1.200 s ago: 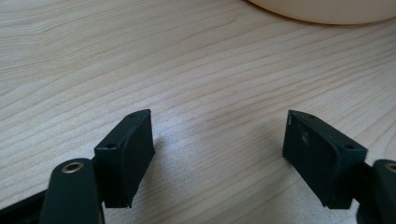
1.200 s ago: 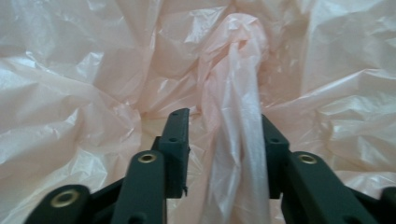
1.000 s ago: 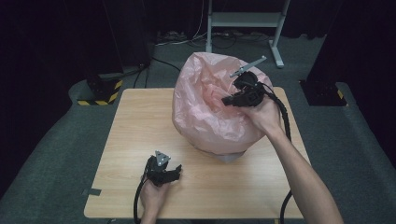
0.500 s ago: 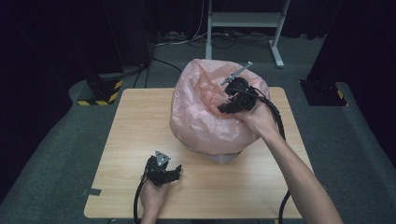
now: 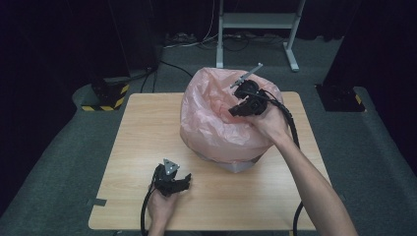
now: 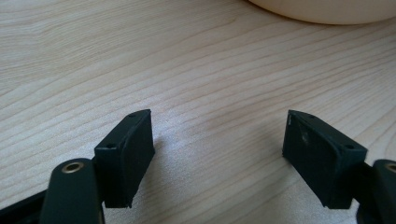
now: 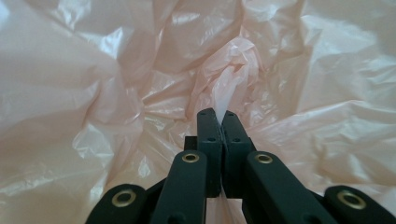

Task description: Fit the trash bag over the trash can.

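A pink plastic bag [image 5: 211, 123] lines a pale bin [image 5: 236, 166] that stands on the wooden table [image 5: 147, 128]. My right gripper [image 5: 234, 112] reaches over the bag's right side. In the right gripper view its jaws [image 7: 218, 116] have just been closing and now stand together, pinching a thin fold of the pink film [image 7: 229, 88]. My left gripper [image 5: 186, 182] rests low on the table near the front edge. Its jaws [image 6: 217, 149] are wide apart with bare wood between them, and the bin's rounded base [image 6: 322, 11] lies ahead.
Behind the table stands a grey metal stand [image 5: 255, 22]. A black-and-yellow striped foot [image 5: 105, 101] sits on the floor at the left, a black base [image 5: 339, 96] at the right. Cables trail from both grippers off the front edge.
The right gripper has shifted slightly left and nearer over the bag, and the film's top has moved with it. The left gripper has stayed put.
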### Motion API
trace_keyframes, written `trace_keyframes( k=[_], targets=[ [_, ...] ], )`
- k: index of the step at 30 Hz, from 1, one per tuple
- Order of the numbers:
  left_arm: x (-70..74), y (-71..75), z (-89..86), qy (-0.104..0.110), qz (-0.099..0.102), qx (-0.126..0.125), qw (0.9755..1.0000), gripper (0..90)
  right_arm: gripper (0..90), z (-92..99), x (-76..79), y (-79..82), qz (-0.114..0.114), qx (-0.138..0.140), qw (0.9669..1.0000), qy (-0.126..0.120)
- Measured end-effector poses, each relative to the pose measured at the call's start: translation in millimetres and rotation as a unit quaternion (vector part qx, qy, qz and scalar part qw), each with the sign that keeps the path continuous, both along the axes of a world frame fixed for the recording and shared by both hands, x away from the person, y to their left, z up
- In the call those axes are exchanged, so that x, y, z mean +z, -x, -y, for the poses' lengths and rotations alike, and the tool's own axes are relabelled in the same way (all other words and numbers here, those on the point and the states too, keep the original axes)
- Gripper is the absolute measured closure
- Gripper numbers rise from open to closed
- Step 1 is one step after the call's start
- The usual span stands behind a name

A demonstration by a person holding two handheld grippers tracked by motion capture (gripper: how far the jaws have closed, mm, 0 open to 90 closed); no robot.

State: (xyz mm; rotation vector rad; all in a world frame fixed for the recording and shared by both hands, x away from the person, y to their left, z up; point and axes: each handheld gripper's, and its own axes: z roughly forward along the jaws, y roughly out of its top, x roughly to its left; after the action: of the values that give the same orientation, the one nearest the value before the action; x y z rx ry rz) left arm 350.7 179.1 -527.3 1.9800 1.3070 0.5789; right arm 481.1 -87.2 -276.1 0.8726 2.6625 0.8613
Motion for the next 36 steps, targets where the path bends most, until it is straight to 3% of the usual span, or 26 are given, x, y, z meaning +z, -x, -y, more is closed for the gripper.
trace_keyframes(
  k=[4, 8, 13, 17, 20, 23, 25, 30, 33, 36],
  targets=[
    [0.0, 0.0, 0.0, 0.000, 0.000, 0.000, 1.0000, 24.9, 87.5, -4.2, -7.2, 1.2, -0.012, 0.005, 0.9998, 0.015],
    [0.0, 0.0, 0.0, 0.000, 0.000, 0.000, 1.0000, 24.9, 77.8, -4.3, -7.5, 3.9, -0.009, 0.006, 0.9999, 0.013],
    [0.0, 0.0, 0.0, 0.000, 0.000, 0.000, 1.0000, 24.9, 73.7, 0.2, 1.6, 4.7, 0.008, -0.007, 0.9999, -0.014],
    [0.0, 0.0, 0.0, 0.000, 0.000, 0.000, 1.0000, 24.9, 77.9, 4.5, 2.4, 3.2, 0.011, -0.013, 0.9996, -0.021],
    [0.0, 0.0, -0.1, 0.000, 0.000, 0.000, 1.0000, 24.9, 87.4, 5.0, -1.5, 2.7, 0.001, -0.011, 0.9999, -0.011],
    [0.1, -0.3, -0.4, -0.001, 0.001, -0.001, 1.0000, 25.1, 88.4, 0.1, -8.8, 3.9, -0.011, -0.006, 0.9997, 0.020],
    [0.1, -0.2, -0.4, -0.001, 0.001, -0.001, 1.0000, 25.1, 86.8, -1.8, -11.6, 5.0, -0.013, 0.001, 0.9996, 0.026],
    [0.1, -0.2, -0.4, -0.001, 0.001, 0.000, 1.0000, 25.1, 72.9, 3.0, -5.5, 7.6, 0.004, -0.005, 0.9999, -0.010],
    [0.1, -0.2, -0.4, -0.001, 0.001, 0.000, 1.0000, 25.1, 68.0, 8.2, 2.8, 7.9, 0.018, -0.013, 0.9987, -0.046],
    [0.0, -0.2, -0.2, -0.001, 0.001, 0.001, 1.0000, 25.1, 65.6, 8.7, 10.7, 9.6, 0.035, -0.015, 0.9977, -0.056]
  ],
)
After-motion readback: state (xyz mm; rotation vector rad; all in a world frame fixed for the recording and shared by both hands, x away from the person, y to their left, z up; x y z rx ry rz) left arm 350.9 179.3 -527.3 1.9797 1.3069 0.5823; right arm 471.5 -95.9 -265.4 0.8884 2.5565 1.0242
